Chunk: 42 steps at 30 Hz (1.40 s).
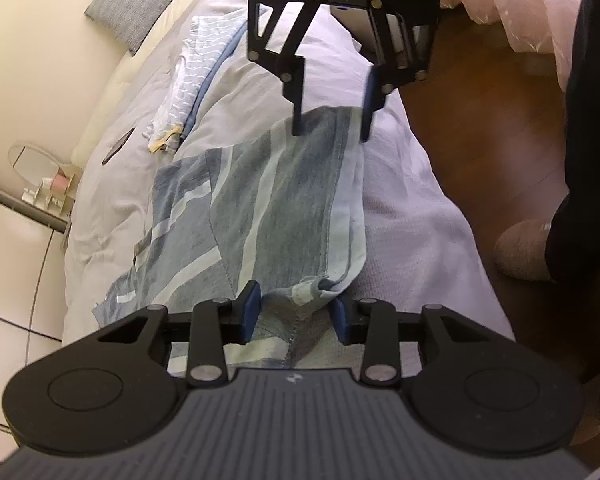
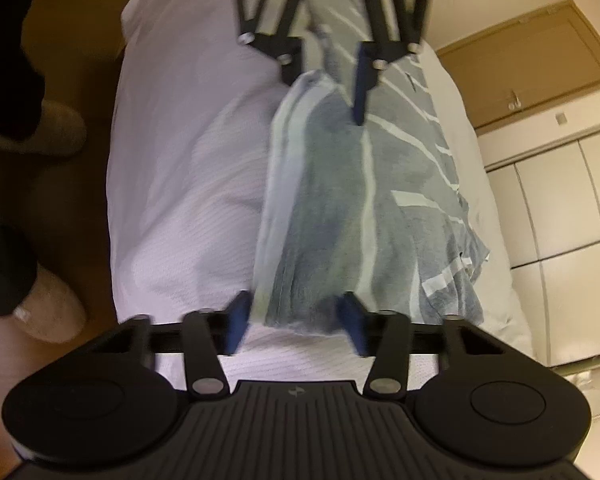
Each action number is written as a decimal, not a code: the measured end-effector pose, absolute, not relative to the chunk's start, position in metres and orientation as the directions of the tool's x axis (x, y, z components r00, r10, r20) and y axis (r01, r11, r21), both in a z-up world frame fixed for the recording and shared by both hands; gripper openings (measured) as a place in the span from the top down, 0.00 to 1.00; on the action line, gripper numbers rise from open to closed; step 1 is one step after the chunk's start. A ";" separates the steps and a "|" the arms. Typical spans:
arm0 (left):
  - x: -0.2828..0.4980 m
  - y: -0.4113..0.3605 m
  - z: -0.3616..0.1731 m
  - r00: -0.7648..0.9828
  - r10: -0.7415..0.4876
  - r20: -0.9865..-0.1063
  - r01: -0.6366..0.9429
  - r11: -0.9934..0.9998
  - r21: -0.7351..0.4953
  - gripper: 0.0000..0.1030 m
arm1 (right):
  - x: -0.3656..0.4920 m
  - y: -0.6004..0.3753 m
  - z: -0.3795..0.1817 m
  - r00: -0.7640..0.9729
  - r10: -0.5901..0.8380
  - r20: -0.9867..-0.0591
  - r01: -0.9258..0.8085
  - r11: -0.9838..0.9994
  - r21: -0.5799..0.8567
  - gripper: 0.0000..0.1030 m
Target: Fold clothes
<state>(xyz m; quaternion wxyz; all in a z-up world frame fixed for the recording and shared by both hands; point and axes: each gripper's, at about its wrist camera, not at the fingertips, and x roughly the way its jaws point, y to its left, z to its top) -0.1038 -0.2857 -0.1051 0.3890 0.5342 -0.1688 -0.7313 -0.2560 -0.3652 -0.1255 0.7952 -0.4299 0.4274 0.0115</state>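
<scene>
A grey-blue garment with pale stripes (image 1: 260,208) lies lengthways on the white bed cover (image 1: 412,216), its right side folded over. In the left wrist view my left gripper (image 1: 296,316) stands open, and the garment's near end lies between its blue pads (image 1: 250,312). At the far end my right gripper (image 1: 332,128) is open too, its tips down at the cloth. The right wrist view shows the garment (image 2: 332,208) from the opposite end. There the right gripper (image 2: 296,326) straddles the folded edge, and the left gripper (image 2: 326,88) is at the top.
A pile of folded clothes (image 1: 188,92) and a grey pillow (image 1: 136,4) lie further up the bed, with a small dark object (image 1: 118,146) nearby. A person's slippers (image 2: 48,312) stand on the wooden floor beside the bed. White cupboard doors (image 2: 560,200) line the far side.
</scene>
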 end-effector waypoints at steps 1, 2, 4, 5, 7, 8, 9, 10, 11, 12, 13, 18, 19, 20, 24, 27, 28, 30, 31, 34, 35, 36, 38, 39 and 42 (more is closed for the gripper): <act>-0.104 -0.286 -0.104 -0.128 -0.747 -0.653 0.399 -0.641 0.656 0.76 | -0.255 -0.367 -0.122 0.632 -0.341 -0.695 -0.386 0.639 -0.665 0.72; -0.104 -0.286 -0.103 -0.129 -0.744 -0.656 0.408 -0.642 0.649 0.80 | -0.254 -0.368 -0.119 0.630 -0.333 -0.701 -0.387 0.649 -0.656 0.76; -0.103 -0.286 -0.100 -0.131 -0.738 -0.662 0.429 -0.644 0.633 0.84 | -0.252 -0.372 -0.109 0.618 -0.312 -0.721 -0.387 0.677 -0.625 0.89; -0.103 -0.286 -0.098 -0.131 -0.733 -0.667 0.448 -0.645 0.620 0.87 | -0.251 -0.374 -0.104 0.611 -0.303 -0.732 -0.384 0.695 -0.608 0.94; -0.101 -0.290 -0.090 -0.137 -0.714 -0.687 0.515 -0.644 0.566 0.90 | -0.248 -0.383 -0.093 0.597 -0.288 -0.748 -0.372 0.727 -0.577 0.99; -0.097 -0.294 -0.085 -0.144 -0.697 -0.703 0.576 -0.637 0.513 0.90 | -0.248 -0.387 -0.086 0.594 -0.282 -0.754 -0.363 0.742 -0.563 0.99; -0.094 -0.298 -0.079 -0.153 -0.679 -0.718 0.634 -0.625 0.456 0.90 | -0.246 -0.392 -0.078 0.590 -0.276 -0.759 -0.349 0.760 -0.548 1.00; -0.090 -0.303 -0.074 -0.161 -0.661 -0.732 0.692 -0.605 0.394 0.90 | -0.244 -0.398 -0.070 0.587 -0.269 -0.764 -0.336 0.778 -0.532 1.00; -0.083 -0.310 -0.069 -0.166 -0.641 -0.750 0.756 -0.571 0.320 0.90 | -0.241 -0.404 -0.063 0.578 -0.258 -0.774 -0.331 0.793 -0.512 1.00; -0.077 -0.316 -0.065 -0.173 -0.618 -0.767 0.807 -0.536 0.250 0.90 | -0.238 -0.409 -0.056 0.569 -0.247 -0.784 -0.327 0.807 -0.492 1.00; -0.071 -0.321 -0.062 -0.182 -0.598 -0.780 0.849 -0.496 0.182 0.90 | -0.235 -0.417 -0.047 0.565 -0.227 -0.793 -0.325 0.822 -0.467 1.00; -0.045 -0.335 -0.057 -0.218 -0.557 -0.801 0.952 -0.301 -0.050 0.91 | -0.209 -0.461 -0.025 0.540 -0.157 -0.827 -0.331 0.864 -0.380 1.00; -0.042 -0.335 -0.057 -0.219 -0.554 -0.803 0.960 -0.272 -0.074 0.91 | -0.203 -0.470 -0.022 0.538 -0.149 -0.830 -0.323 0.873 -0.366 1.00; -0.039 -0.336 -0.058 -0.219 -0.552 -0.804 0.965 -0.242 -0.098 0.91 | -0.198 -0.477 -0.020 0.538 -0.144 -0.830 -0.317 0.879 -0.357 1.00; -0.042 -0.334 -0.057 -0.144 -0.577 -0.804 0.974 -0.226 -0.013 0.89 | -0.173 -0.504 -0.020 0.488 -0.056 -0.871 -0.317 0.918 -0.237 1.00; -0.065 -0.325 -0.058 -0.055 -0.628 -0.777 0.923 -0.328 0.200 0.86 | -0.160 -0.515 -0.021 0.462 -0.010 -0.887 -0.309 0.935 -0.172 0.99; -0.074 -0.322 -0.058 -0.028 -0.648 -0.761 0.889 -0.364 0.277 0.80 | -0.157 -0.518 -0.022 0.455 0.001 -0.890 -0.307 0.939 -0.156 0.99; -0.091 -0.314 -0.062 0.015 -0.692 -0.722 0.808 -0.417 0.417 0.74 | -0.155 -0.518 -0.024 0.443 0.009 -0.896 -0.317 0.937 -0.147 0.99; -0.098 -0.311 -0.066 0.026 -0.715 -0.698 0.759 -0.440 0.479 0.73 | -0.155 -0.518 -0.025 0.437 0.014 -0.899 -0.323 0.936 -0.142 0.99; -0.111 -0.306 -0.075 0.036 -0.760 -0.649 0.651 -0.475 0.592 0.73 | -0.158 -0.519 -0.028 0.424 0.023 -0.905 -0.319 0.939 -0.126 0.99; -0.113 -0.306 -0.079 0.037 -0.766 -0.641 0.613 -0.490 0.620 0.73 | -0.159 -0.520 -0.029 0.421 0.023 -0.907 -0.313 0.942 -0.122 0.99; -0.114 -0.306 -0.083 0.030 -0.768 -0.639 0.571 -0.512 0.642 0.73 | -0.161 -0.520 -0.029 0.419 0.023 -0.908 -0.305 0.945 -0.117 0.99; -0.115 -0.303 -0.089 0.002 -0.779 -0.628 0.486 -0.548 0.681 0.74 | -0.165 -0.520 -0.029 0.415 0.022 -0.910 -0.293 0.950 -0.111 0.99; -0.113 -0.303 -0.090 -0.009 -0.779 -0.628 0.458 -0.561 0.689 0.74 | -0.166 -0.520 -0.029 0.414 0.021 -0.910 -0.288 0.951 -0.109 0.99; -0.106 -0.294 -0.094 -0.049 -0.778 -0.627 0.357 -0.600 0.716 0.74 | -0.171 -0.519 -0.028 0.411 0.019 -0.912 -0.275 0.956 -0.104 0.99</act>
